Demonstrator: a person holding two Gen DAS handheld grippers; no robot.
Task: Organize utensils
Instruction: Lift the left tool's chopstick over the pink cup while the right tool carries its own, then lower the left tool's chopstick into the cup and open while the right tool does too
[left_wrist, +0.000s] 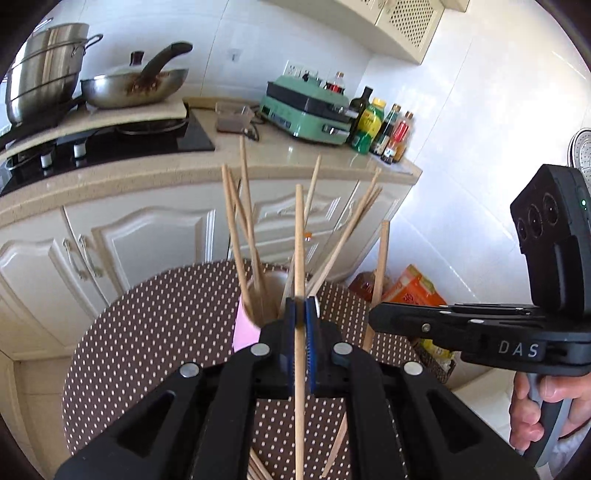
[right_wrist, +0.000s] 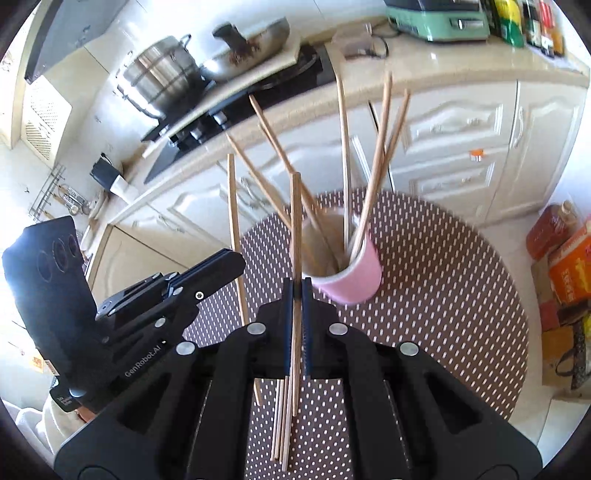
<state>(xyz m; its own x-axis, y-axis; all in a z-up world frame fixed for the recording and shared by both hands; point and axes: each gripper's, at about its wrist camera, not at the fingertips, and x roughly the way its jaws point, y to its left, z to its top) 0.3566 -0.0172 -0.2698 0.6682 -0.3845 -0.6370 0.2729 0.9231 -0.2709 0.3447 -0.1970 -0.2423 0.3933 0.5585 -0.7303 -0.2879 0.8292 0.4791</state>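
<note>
Over dotted table (right_wrist: 443, 295), both grippers (left_wrist: 300, 314) (right_wrist: 296, 295) each clamping a chopstick (left_wrist: 299, 236) (right_wrist: 295, 221), pink cup (right_wrist: 354, 284) bristling ahead.

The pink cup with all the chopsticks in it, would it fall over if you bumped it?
Probably, yes. The pink cup looks like light paper, and long chopsticks lean out far above its rim, so it seems top-heavy. It already looks tilted in the right wrist view. A nudge from the right hand-held gripper beside it could tip it.
</note>
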